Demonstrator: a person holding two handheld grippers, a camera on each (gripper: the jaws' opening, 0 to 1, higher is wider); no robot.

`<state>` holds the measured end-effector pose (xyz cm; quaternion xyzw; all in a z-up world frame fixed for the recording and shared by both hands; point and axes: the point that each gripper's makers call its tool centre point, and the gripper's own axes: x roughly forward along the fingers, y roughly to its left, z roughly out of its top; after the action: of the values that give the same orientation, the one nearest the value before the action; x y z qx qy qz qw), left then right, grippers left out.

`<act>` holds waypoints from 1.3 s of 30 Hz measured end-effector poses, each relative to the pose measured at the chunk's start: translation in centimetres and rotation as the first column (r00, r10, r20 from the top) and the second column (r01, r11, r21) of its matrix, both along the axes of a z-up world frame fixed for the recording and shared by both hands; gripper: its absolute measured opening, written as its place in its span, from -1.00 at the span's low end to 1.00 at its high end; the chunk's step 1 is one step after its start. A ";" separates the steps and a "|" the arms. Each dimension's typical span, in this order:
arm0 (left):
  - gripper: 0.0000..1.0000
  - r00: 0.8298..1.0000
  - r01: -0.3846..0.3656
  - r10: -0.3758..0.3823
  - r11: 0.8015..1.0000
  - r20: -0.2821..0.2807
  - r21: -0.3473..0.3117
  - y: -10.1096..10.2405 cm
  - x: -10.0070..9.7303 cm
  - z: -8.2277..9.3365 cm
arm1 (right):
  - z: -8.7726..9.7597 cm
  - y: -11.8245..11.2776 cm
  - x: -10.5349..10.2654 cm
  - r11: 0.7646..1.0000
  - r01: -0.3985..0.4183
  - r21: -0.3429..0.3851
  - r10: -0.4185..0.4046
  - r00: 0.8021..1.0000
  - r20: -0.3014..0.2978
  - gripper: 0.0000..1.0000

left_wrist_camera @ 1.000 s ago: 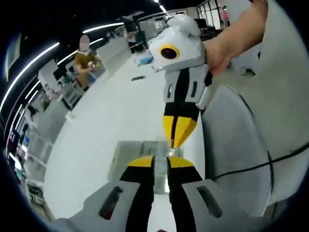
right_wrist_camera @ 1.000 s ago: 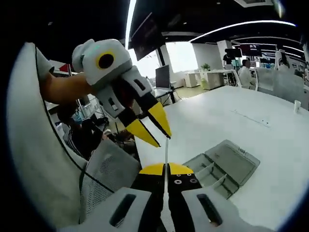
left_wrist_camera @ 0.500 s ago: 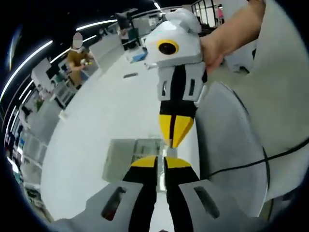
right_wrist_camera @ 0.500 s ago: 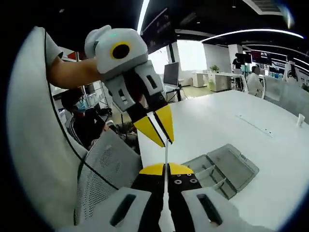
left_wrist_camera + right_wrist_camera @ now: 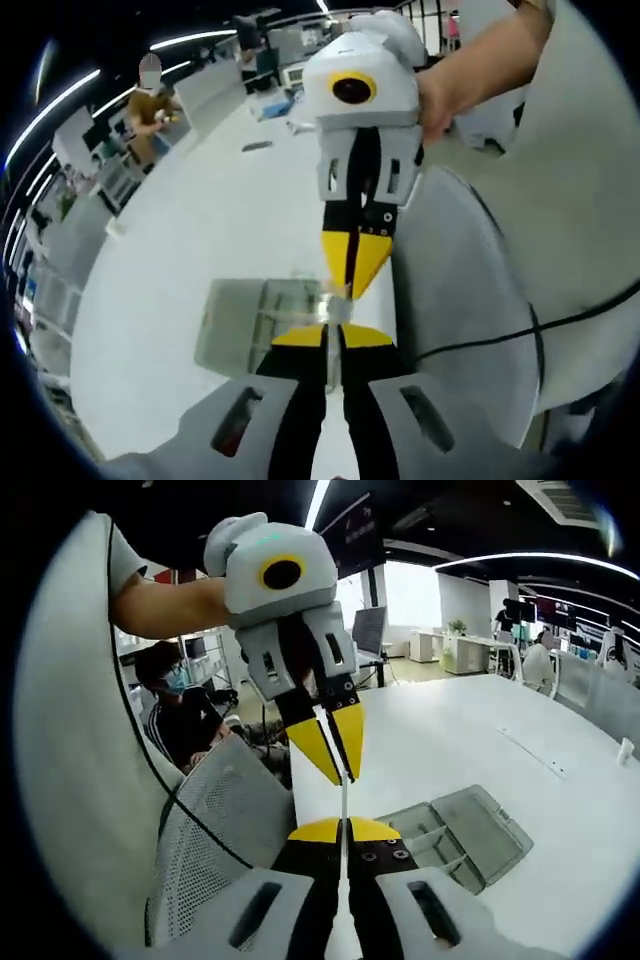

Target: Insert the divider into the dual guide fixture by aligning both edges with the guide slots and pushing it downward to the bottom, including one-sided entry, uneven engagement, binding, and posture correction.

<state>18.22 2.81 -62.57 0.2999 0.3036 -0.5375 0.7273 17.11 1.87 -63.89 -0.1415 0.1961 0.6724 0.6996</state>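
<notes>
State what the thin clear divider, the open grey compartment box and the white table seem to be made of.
Thin clear divider: likely transparent plastic, seen edge-on and glossy. Open grey compartment box: probably matte moulded plastic, with ribbed partitions. White table: smooth laminate-like top, faintly reflective; the material is uncertain.

A long white table (image 5: 470,750) runs through an open office with a dark ceiling crossed by bright strip lights (image 5: 320,500). Beside the table's near edge stands a grey mesh-backed chair (image 5: 215,825). Beyond the table's far end, daylight pours through large windows (image 5: 405,595) behind white desks with a monitor (image 5: 372,632). In the left gripper view, more white desks and shelving (image 5: 60,235) line the room's side, and a person (image 5: 150,110) sits at one of them.
</notes>
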 end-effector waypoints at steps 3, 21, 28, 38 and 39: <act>-0.98 1.000 -0.002 0.002 1.000 -0.022 0.000 0.1 -0.1 -0.1 | -0.1 0.1 -0.2 1.000 -0.009 -0.003 0.009 1.000 0.006 -1.00; -0.98 0.997 0.005 -0.008 0.999 -0.082 -0.041 -0.3 -0.6 -0.1 | 0.0 0.1 -0.6 0.999 -0.035 0.033 0.036 0.999 -0.009 -1.00; -0.99 0.998 0.015 -0.017 0.999 -0.066 -0.032 -0.3 -0.4 -0.3 | -0.1 0.0 -0.2 0.999 -0.024 0.039 0.025 1.000 -0.013 -1.00; -1.00 0.996 0.034 -0.034 0.999 -0.077 -0.004 -0.4 -0.4 -0.5 | -0.3 -0.1 0.0 0.999 -0.006 0.046 0.007 1.000 -0.016 -1.00; -1.00 0.996 0.038 -0.038 0.999 -0.076 0.001 -0.5 -0.5 -0.5 | -0.4 -0.1 0.0 0.999 -0.006 0.044 0.007 1.000 -0.015 -1.00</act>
<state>17.76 2.32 -63.05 0.2856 0.3260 -0.5619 0.7046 17.10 1.78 -64.25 -0.1214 0.1860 0.6798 0.6990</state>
